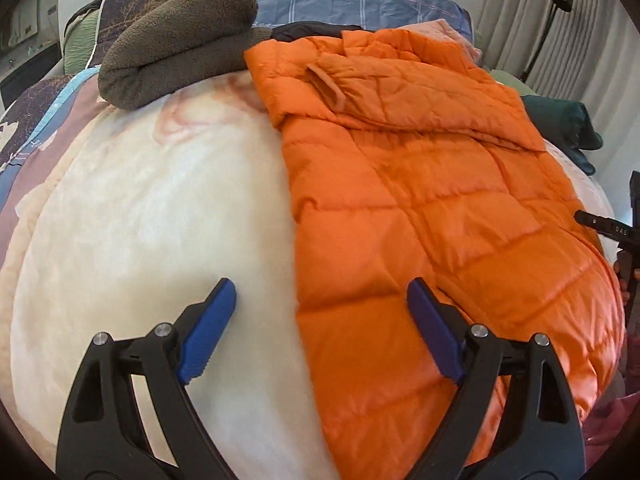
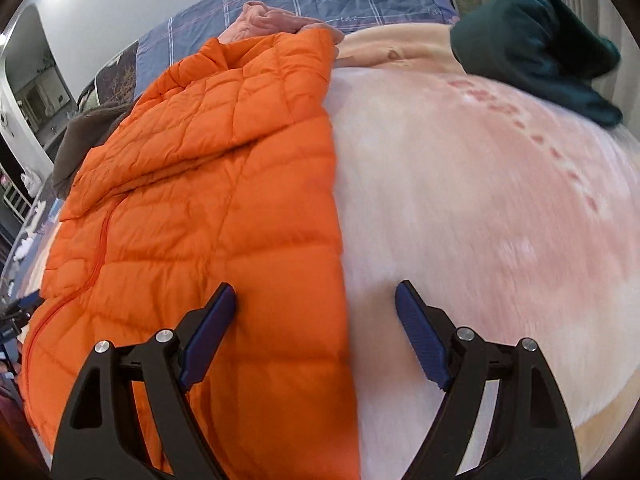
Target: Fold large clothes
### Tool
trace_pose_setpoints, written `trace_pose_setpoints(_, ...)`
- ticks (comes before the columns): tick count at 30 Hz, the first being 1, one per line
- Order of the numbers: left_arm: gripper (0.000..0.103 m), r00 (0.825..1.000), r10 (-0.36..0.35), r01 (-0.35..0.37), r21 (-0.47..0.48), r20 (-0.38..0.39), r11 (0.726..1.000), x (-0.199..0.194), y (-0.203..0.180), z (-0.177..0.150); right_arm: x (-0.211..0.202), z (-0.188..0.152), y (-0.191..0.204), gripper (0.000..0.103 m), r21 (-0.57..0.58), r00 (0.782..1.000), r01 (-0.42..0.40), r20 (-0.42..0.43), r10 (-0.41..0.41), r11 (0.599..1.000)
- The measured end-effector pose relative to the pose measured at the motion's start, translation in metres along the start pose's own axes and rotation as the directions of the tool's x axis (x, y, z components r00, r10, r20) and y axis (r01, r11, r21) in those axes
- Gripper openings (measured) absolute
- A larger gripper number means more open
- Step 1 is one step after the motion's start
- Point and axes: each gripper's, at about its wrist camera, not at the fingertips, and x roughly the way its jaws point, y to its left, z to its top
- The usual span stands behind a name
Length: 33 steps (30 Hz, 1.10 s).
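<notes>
The left gripper (image 1: 322, 300) stood wide open and held nothing, with the orange jacket (image 1: 420, 184) lying flat under its right finger. The right gripper (image 2: 316, 304) was also wide and empty, the jacket's edge between its fingers, on the cream blanket (image 2: 460, 200).

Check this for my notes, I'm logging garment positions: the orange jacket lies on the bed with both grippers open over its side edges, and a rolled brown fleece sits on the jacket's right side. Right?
Not quite. The brown fleece sits on the left side of the orange jacket, as the left wrist view shows. The rest holds: the left gripper and right gripper are open over its edges.
</notes>
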Motion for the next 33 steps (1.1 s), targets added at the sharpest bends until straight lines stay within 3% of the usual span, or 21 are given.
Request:
trace_pose_setpoints(5, 0.091, 0.999, -0.052, 0.052, -0.019, -0.001, 0.998, -0.008, -0.004, -0.023, -0.019, -0.029, 0.001, 0.083, -0.017, 0.999, -0.031, 0.020, 0.031, 0.999)
trace_pose_setpoints(9, 0.091, 0.997, -0.074, 0.074, -0.017, 0.014, 0.997, -0.019, -0.006, -0.043, -0.039, -0.054, -0.004, 0.083, 0.012, 0.992, -0.116, 0.043, 0.116, 0.993)
trace_pose_setpoints(12, 0.091, 0.994, -0.107, 0.108, -0.036, 0.015, 0.994, -0.029, -0.005, -0.053, -0.054, -0.069, -0.008, 0.076, 0.032, 0.982, -0.185, 0.055, 0.183, 0.982)
trace_pose_setpoints(16, 0.090, 0.982, -0.189, 0.190, -0.068, 0.016, 0.979, -0.041, -0.007, -0.063, -0.072, -0.088, -0.017, 0.065, 0.084, 0.947, -0.320, 0.052, 0.317, 0.944)
trace_pose_setpoints(19, 0.088, 0.969, -0.245, 0.246, -0.099, 0.017, 0.964, -0.049, -0.009, -0.071, -0.085, -0.101, -0.023, 0.064, 0.119, 0.921, -0.389, 0.069, 0.384, 0.913)
trace_pose_setpoints(21, 0.080, 0.959, -0.283, 0.283, -0.124, 0.019, 0.951, -0.056, -0.009, -0.076, -0.090, -0.107, -0.025, 0.064, 0.140, 0.901, -0.434, 0.073, 0.428, 0.890)
trace_pose_setpoints(23, 0.076, 0.938, -0.347, 0.345, -0.157, 0.017, 0.925, -0.060, -0.007, -0.081, -0.094, -0.112, -0.024, 0.064, 0.151, 0.879, -0.477, 0.071, 0.472, 0.866)
trace_pose_setpoints(24, 0.070, 0.927, -0.376, 0.372, -0.165, 0.011, 0.913, -0.062, -0.008, -0.083, -0.095, -0.113, -0.022, 0.064, 0.148, 0.879, -0.476, 0.069, 0.471, 0.867)
trace_pose_setpoints(25, 0.068, 0.928, -0.374, 0.370, -0.157, 0.004, 0.916, -0.064, -0.011, -0.084, -0.094, -0.112, -0.019, 0.064, 0.145, 0.885, -0.465, 0.067, 0.460, 0.873)
trace_pose_setpoints(27, 0.053, 0.941, -0.339, 0.335, -0.119, -0.018, 0.935, -0.064, -0.021, -0.085, -0.091, -0.109, -0.014, 0.054, 0.143, 0.894, -0.448, 0.071, 0.442, 0.883)
trace_pose_setpoints(28, 0.046, 0.942, -0.334, 0.331, -0.106, -0.019, 0.938, -0.063, -0.025, -0.084, -0.088, -0.105, -0.009, 0.041, 0.147, 0.898, -0.441, 0.075, 0.434, 0.886)
trace_pose_setpoints(29, 0.032, 0.939, -0.345, 0.342, -0.105, -0.012, 0.934, -0.064, -0.028, -0.082, -0.086, -0.104, -0.007, 0.024, 0.151, 0.900, -0.435, 0.079, 0.428, 0.887)
trace_pose_setpoints(30, 0.022, 0.935, -0.354, 0.352, -0.107, 0.005, 0.930, -0.066, -0.030, -0.079, -0.086, -0.101, -0.005, 0.017, 0.155, 0.903, -0.428, 0.084, 0.420, 0.890)
trace_pose_setpoints(33, 0.014, 0.937, -0.344, 0.349, -0.080, 0.063, 0.934, -0.081, -0.035, -0.070, -0.100, -0.090, -0.001, 0.009, 0.135, 0.898, -0.435, 0.142, 0.417, 0.890)
